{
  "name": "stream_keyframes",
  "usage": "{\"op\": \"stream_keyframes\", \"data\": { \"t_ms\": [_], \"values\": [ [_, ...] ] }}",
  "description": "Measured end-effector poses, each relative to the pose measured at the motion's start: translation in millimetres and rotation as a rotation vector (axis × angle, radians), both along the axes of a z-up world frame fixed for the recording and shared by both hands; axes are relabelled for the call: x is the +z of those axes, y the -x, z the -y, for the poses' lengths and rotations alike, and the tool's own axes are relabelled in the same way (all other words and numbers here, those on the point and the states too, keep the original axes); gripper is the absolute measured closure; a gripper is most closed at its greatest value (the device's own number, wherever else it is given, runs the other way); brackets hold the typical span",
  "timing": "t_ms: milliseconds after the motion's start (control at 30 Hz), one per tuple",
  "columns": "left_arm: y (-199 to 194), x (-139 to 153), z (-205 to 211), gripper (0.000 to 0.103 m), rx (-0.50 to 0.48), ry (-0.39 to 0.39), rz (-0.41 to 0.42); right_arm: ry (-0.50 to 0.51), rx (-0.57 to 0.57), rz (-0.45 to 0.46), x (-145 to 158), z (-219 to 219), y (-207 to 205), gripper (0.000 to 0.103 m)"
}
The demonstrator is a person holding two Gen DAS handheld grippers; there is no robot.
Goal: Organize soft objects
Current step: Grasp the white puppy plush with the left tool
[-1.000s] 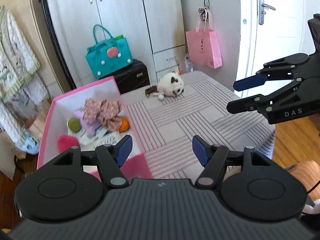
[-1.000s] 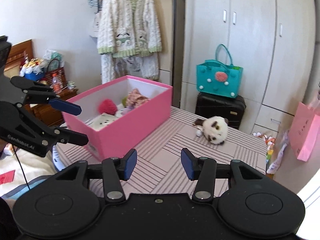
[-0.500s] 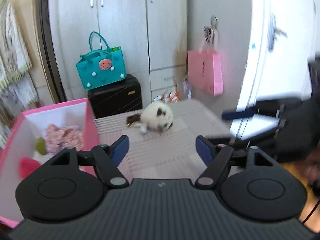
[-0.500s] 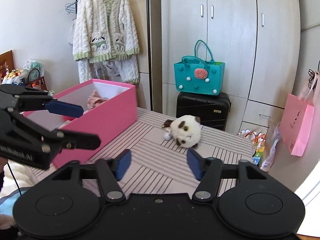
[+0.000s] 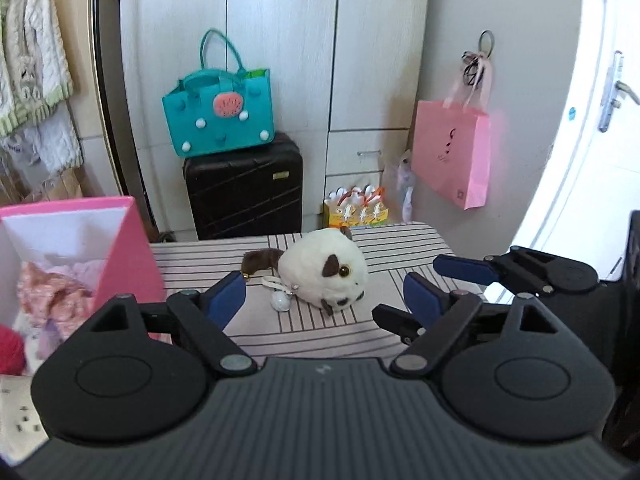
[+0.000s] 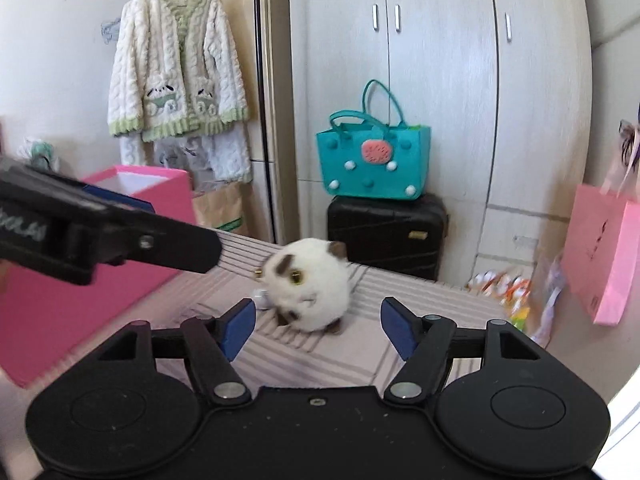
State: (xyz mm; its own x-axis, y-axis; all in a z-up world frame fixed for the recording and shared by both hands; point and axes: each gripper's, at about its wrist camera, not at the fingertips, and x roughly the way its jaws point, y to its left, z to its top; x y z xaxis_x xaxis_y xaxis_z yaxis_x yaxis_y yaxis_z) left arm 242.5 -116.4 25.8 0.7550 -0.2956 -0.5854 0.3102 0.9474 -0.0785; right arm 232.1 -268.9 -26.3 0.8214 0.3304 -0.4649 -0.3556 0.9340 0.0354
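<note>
One plush toy (image 5: pixel 324 270) lies on the striped table (image 5: pixel 304 330), near its far edge. One pink box (image 5: pixel 128 256) stands at the table's left edge; the soft things inside it are bunched together and partly hidden, so their number cannot be told. Two grippers are in view, a left gripper (image 5: pixel 325 300) and a right gripper (image 6: pixel 317 322). Beyond the table are one teal bag (image 5: pixel 219 120), one black suitcase (image 5: pixel 244 196) and one pink paper bag (image 5: pixel 452 152).

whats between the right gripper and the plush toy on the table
Nothing: in the right wrist view only bare striped tablecloth separates the open right gripper from the white plush toy, which sits just ahead of its fingertips.
</note>
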Motion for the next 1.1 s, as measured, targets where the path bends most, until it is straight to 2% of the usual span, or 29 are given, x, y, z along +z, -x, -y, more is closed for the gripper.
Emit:
{"op": "stream_keyframes", "data": {
  "t_ms": [67,133,233,333,433,500,667,700,733,767,800,867,967,1100],
  "values": [
    [-13.2,-6.3,4.5,0.015,0.011,0.022,-0.041,0.014,-0.009,0.013,-5.0,0.4,-7.4,0.029],
    [-28.1,-12.0,6.0,0.015,0.010,0.095,-0.123,-0.021,-0.024,-0.019,-11.3,3.7,-18.8,0.029],
    [-42.4,-14.4,12.7,0.015,0.021,0.101,-0.125,-0.051,-0.022,-0.050,-20.6,3.4,-32.3,0.029],
    [-58.7,-20.6,14.6,0.015,0.039,0.099,-0.158,-0.020,0.002,-0.056,-26.9,-5.0,-40.1,0.029],
    [-75.4,-32.1,11.9,0.015,0.099,0.096,-0.181,0.005,0.005,-0.074,-29.6,-11.4,-48.1,0.029],
    [-81.8,-41.1,7.6,0.015,0.129,0.113,-0.200,0.017,-0.009,-0.131,-30.9,-13.8,-56.1,0.030],
    [-87.0,-51.9,0.7,0.018,0.124,0.188,-0.233,-0.008,-0.005,-0.163,-32.3,-8.0,-63.6,0.030],
    [-86.4,-52.7,0.0,0.019,0.118,0.208,-0.231,-0.016,-0.001,-0.169,-33.2,-7.6,-66.0,0.030],
    [-86.1,-53.3,0.0,0.026,0.117,0.218,-0.231,-0.021,0.000,-0.172,-34.0,-7.8,-68.6,0.030],
    [-85.9,-54.0,0.6,0.038,0.118,0.220,-0.230,-0.024,0.002,-0.175,-34.5,-7.9,-71.2,0.030],
    [-86.0,-55.5,2.6,0.042,0.106,0.213,-0.229,-0.030,0.007,-0.175,-34.0,-9.4,-73.8,0.036],
    [-83.3,-57.5,4.2,0.044,0.091,0.205,-0.215,-0.053,0.037,-0.179,-34.3,-10.2,-77.4,0.044],
    [-79.9,-58.3,6.2,0.048,0.083,0.194,-0.199,-0.077,0.040,-0.176,-37.5,-13.5,-76.7,0.044],
    [-77.0,-58.8,5.1,0.049,0.076,0.196,-0.187,-0.054,0.043,-0.158,-41.7,-21.1,-76.3,0.042]
  ]
}}
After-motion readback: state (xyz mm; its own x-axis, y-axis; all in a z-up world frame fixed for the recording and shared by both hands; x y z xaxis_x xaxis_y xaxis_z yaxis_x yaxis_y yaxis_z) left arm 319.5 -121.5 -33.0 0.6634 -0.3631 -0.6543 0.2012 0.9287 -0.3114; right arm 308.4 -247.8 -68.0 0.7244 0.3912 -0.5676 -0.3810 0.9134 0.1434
